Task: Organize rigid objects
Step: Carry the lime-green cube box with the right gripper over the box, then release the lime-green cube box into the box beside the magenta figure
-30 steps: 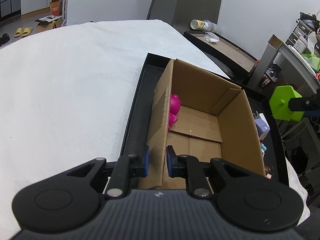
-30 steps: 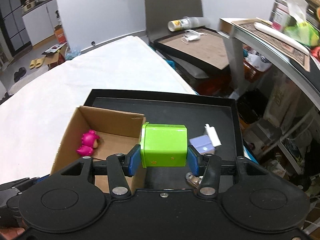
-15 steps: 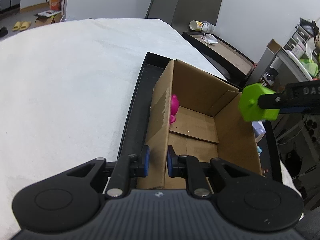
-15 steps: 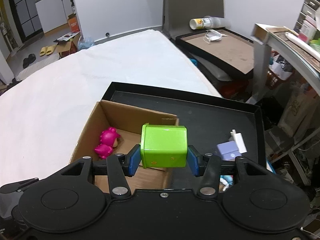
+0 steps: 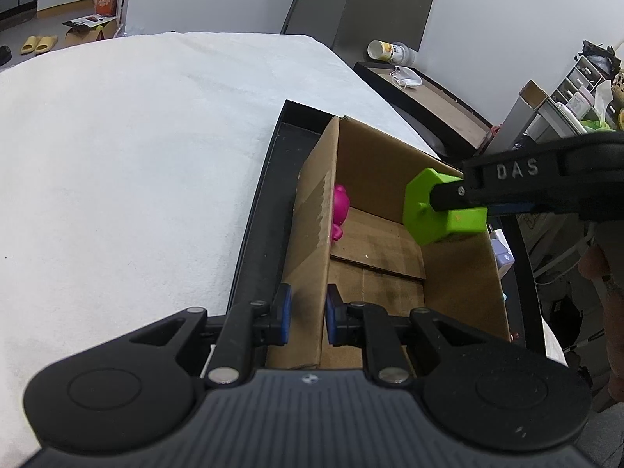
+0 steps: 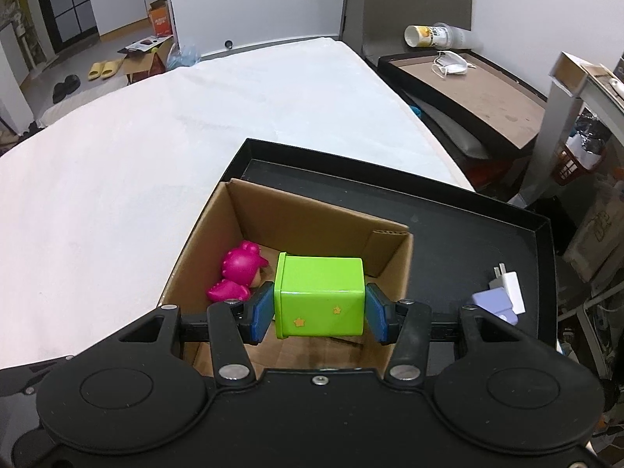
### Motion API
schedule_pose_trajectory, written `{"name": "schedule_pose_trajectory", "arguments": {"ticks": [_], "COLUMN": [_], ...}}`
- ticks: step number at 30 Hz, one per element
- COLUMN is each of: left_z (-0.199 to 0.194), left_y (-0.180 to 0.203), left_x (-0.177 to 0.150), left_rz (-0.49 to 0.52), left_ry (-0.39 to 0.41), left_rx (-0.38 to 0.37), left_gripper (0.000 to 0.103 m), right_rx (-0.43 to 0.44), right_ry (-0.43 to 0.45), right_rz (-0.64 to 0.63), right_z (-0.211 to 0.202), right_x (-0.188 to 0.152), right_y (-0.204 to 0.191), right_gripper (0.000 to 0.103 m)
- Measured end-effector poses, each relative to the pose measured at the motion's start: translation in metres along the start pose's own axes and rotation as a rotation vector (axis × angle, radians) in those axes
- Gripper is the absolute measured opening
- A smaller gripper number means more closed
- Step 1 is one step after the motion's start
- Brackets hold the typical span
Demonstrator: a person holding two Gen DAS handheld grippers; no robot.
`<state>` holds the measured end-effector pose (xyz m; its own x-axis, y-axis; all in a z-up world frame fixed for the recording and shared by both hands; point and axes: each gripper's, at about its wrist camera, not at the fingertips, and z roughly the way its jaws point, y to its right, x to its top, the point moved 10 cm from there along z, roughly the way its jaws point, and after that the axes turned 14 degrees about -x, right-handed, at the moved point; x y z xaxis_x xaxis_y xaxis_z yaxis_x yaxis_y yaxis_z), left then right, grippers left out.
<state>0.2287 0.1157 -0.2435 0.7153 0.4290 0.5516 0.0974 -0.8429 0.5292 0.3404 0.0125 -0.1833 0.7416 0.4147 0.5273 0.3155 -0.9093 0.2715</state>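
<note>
An open cardboard box (image 5: 460,284) (image 6: 312,214) stands in a black tray (image 5: 269,202) (image 6: 468,226) on a white cloth. My left gripper (image 5: 306,314) is shut on the box's near left wall. My right gripper (image 6: 319,308) is shut on a green cube-shaped tin (image 6: 319,298) with small yellow stars and holds it above the open box; the tin also shows in the left wrist view (image 5: 440,210). A pink toy figure (image 6: 240,271) (image 5: 339,210) lies inside the box by its left wall.
A lilac and white plug-like object (image 6: 499,292) lies in the tray right of the box. A second tray with a face mask (image 6: 448,64) and a tipped cup (image 6: 425,35) sits far right. Shelving with clutter stands at the right edge.
My right gripper has carried the green tin leftwards from over the tray to over the open box. My left gripper has kept its hold on the box wall.
</note>
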Motion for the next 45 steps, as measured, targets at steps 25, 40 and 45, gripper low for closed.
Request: {"name": "schedule_pose_trajectory", "arguments": {"ticks": [25, 40, 45], "left_z": [-0.001, -0.001, 0.000], "left_y": [0.001, 0.004, 0.005], "left_x": [0.001, 0.000, 0.000], "left_rz": [-0.002, 0.011, 0.011], "left_ry": [-0.004, -0.006, -0.008], "left_rx": [0.002, 0.023, 0.031], "left_gripper": [0.017, 0.017, 0.017], "right_rx": [-0.117, -0.104, -0.094], "right_ry": [0.072, 0.049, 0.023], "right_rz": [0.034, 0.146, 0.193], "right_z": [-0.025, -0.036, -0.034], "right_x": [-0.003, -0.035, -0.045], "right_y": [0.052, 0.119, 0.137], "right_gripper": [0.079, 0.079, 0.079]}}
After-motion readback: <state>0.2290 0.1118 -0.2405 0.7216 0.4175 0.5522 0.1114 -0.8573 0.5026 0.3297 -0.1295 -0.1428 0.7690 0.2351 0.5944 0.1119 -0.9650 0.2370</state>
